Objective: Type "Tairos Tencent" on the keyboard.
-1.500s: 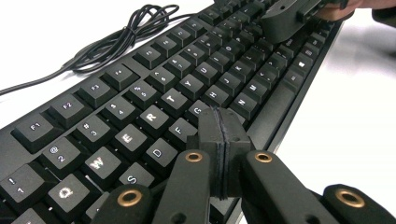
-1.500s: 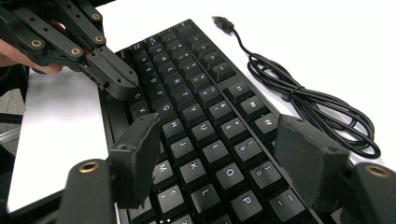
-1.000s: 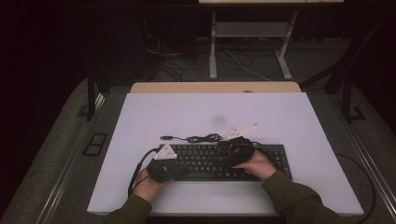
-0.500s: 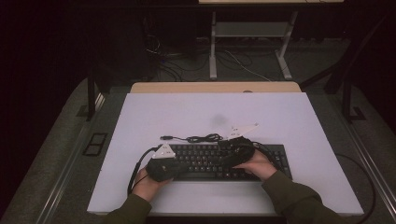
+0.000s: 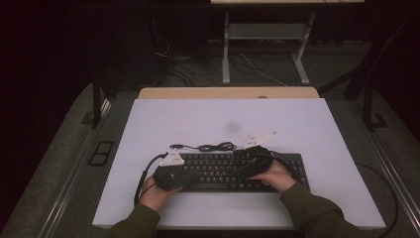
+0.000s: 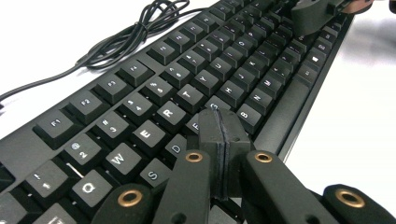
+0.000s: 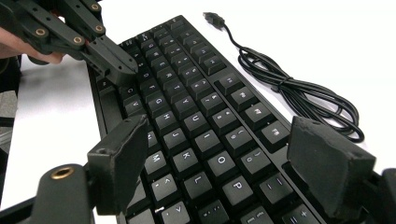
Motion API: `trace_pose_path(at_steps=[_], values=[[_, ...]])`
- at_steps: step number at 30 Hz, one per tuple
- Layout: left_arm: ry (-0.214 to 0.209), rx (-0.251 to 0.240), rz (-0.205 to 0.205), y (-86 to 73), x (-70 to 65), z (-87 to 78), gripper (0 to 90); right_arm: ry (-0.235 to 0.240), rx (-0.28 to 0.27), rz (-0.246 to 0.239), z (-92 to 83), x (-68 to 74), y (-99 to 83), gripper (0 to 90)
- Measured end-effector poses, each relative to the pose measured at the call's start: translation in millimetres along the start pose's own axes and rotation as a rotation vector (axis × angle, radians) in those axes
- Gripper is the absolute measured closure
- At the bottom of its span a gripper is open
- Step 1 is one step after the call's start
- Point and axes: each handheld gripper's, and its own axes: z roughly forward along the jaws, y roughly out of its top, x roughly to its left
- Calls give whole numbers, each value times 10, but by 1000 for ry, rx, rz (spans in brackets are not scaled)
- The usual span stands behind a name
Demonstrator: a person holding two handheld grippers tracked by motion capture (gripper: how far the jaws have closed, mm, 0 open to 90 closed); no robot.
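Over the keyboard (image 5: 233,171), both my grippers hover.
My left gripper (image 6: 219,135) has its jaws pressed together above the keys; my right gripper (image 7: 224,163) jaws gape, empty.

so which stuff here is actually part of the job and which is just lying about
In the job:
- keyboard
- left gripper, fingers shut, tips over the keys
- right gripper, fingers open over the keys

Lying about:
- keyboard cable, bundled loose behind the keyboard, unplugged
- table it all sits on
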Motion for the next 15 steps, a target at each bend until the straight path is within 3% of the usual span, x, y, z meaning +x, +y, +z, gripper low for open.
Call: trace_pose_path(at_steps=[15], values=[[29, 0, 11, 61, 133, -23, 881, -23, -3, 17, -90, -11, -78, 205]])
